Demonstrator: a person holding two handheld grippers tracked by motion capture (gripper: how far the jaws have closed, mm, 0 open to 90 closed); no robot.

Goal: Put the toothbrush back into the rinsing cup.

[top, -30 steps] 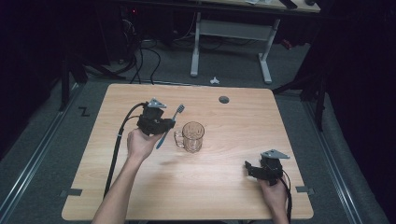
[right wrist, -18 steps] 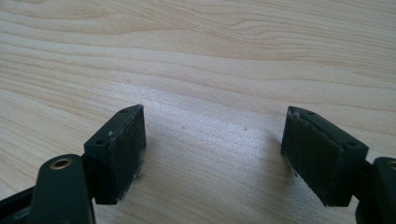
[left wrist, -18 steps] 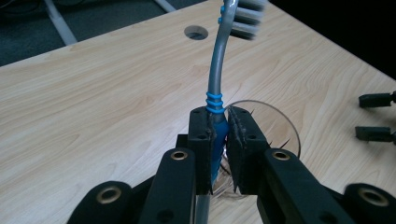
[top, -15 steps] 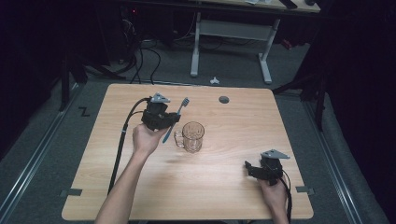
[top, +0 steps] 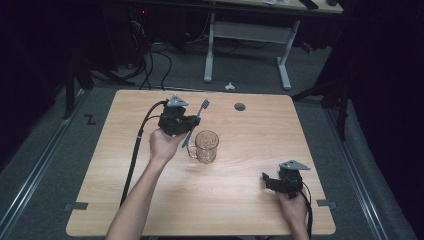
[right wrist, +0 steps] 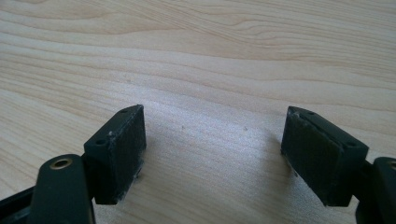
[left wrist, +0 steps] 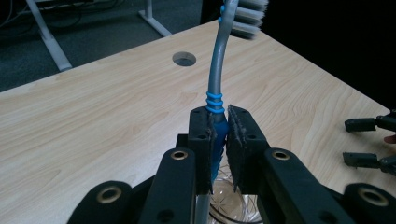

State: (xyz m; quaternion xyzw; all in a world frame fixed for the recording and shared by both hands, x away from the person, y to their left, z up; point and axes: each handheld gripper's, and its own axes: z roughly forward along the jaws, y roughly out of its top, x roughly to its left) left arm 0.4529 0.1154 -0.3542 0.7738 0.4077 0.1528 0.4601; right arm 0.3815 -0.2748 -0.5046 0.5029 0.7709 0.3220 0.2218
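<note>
- The wooden table (top: 150, 200) has a round hole (top: 240, 106) near its far edge, beyond the glass mug.
- A person's left arm (top: 142, 192) reaches in from the near edge, its hand just left of the mug.
- The left gripper (top: 189, 121) is held above the table just left of the mug; its 2 jaws are pressed together on a toothbrush.
- The right gripper (top: 267, 181) sits low over the table, well to the right of the mug and nearer the person; its 2 jaws stand spread apart with only bare wood between them.
- The glass mug (top: 206, 147) stands upright near the table's middle, its handle toward the left gripper.
- The toothbrush (left wrist: 215, 79) is pinched by its blue grip; the grey neck rises to the bristle head (top: 204, 104), tilted away over the table left of the mug, while its lower end hangs just over the mug's rim.
</note>
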